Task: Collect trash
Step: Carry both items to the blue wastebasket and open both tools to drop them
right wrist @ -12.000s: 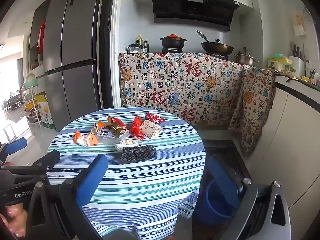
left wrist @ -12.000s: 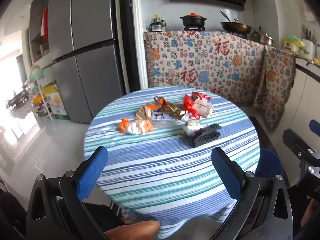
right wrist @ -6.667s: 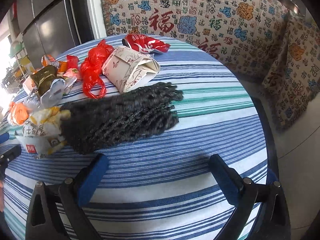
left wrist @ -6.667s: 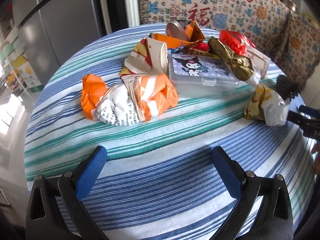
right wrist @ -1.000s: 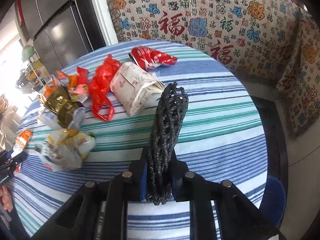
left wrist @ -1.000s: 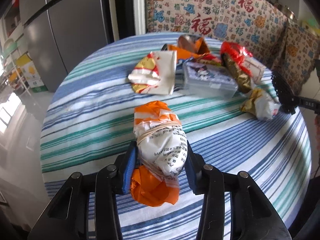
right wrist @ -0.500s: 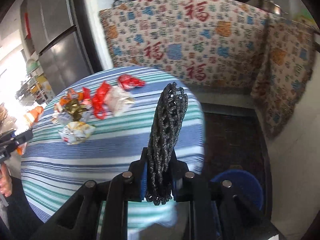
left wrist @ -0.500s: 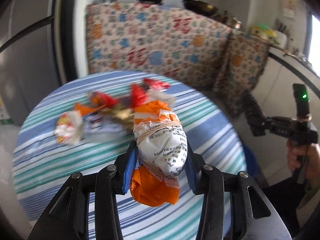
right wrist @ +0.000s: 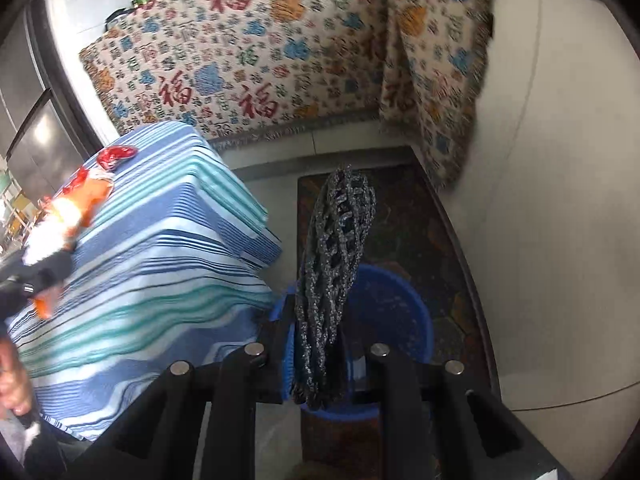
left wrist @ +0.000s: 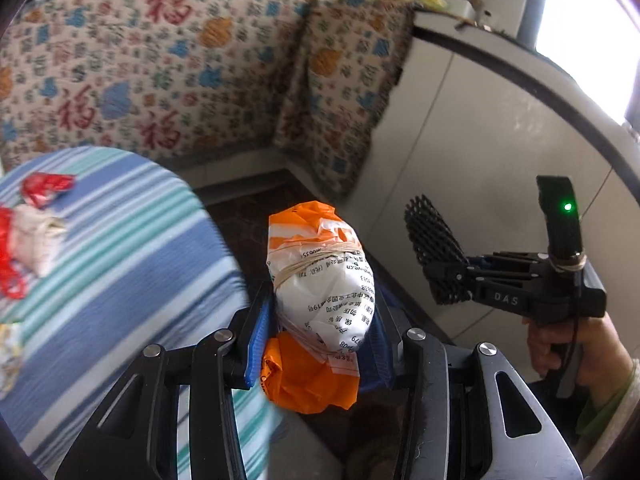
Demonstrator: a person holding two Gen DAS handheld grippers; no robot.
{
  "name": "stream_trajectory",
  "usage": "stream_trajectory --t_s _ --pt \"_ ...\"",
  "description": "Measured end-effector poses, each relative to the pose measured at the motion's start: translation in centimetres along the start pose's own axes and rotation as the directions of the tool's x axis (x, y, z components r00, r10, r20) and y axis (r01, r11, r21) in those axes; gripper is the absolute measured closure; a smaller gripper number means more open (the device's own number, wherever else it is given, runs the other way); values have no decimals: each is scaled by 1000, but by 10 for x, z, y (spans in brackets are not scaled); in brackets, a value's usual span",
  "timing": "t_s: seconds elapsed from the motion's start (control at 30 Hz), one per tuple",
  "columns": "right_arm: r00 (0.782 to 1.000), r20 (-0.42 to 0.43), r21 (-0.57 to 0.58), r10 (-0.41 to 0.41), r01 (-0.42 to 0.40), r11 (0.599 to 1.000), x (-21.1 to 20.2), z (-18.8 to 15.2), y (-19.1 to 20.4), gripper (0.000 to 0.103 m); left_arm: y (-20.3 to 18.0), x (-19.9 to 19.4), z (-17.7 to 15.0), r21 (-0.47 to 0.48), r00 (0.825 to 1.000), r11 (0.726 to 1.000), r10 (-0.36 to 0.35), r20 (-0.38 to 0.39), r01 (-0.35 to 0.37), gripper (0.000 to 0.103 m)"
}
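Observation:
My left gripper (left wrist: 316,344) is shut on a bundled orange and white plastic bag (left wrist: 320,280) tied with a rubber band, held off the right edge of the striped table (left wrist: 120,248). My right gripper (right wrist: 316,356) is shut on a black foam net (right wrist: 336,264), which hangs above a blue bucket (right wrist: 400,300) on the floor. In the left wrist view the right gripper (left wrist: 444,280) with the black foam net (left wrist: 432,240) shows at the right, held by a hand (left wrist: 576,352). Red wrappers (left wrist: 44,190) and a cream packet (left wrist: 36,236) lie on the table.
A patterned cloth (right wrist: 260,64) drapes the counter behind. A white cabinet wall (right wrist: 552,200) stands at the right. A dark mat (right wrist: 412,216) covers the floor between table and cabinet. The left gripper with the orange and white plastic bag (right wrist: 64,216) shows blurred at the left of the right wrist view.
Both grippers swung right, off the table, each keeping its load. The bucket and floor have come into view under the right gripper; the table has slid left.

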State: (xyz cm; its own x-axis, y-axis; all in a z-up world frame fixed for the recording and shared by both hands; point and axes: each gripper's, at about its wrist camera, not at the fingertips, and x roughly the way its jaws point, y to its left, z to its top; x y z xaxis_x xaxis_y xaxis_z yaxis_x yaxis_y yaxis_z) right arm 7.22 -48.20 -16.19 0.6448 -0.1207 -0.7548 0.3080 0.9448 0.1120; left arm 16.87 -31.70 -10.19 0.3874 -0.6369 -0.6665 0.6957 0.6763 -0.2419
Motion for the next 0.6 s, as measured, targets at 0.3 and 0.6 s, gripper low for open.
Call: stream_trajectory --t_s 0.3,0.6 --pt "998 -54 3 37 -37 999 34 -2 -40 84 -33 92 10 25 995 999 -45 -84 47 58" --pt "985 -165 -26 43 -48 999 68 2 -44 83 -34 127 8 33 992 998 -51 -120 55 54"
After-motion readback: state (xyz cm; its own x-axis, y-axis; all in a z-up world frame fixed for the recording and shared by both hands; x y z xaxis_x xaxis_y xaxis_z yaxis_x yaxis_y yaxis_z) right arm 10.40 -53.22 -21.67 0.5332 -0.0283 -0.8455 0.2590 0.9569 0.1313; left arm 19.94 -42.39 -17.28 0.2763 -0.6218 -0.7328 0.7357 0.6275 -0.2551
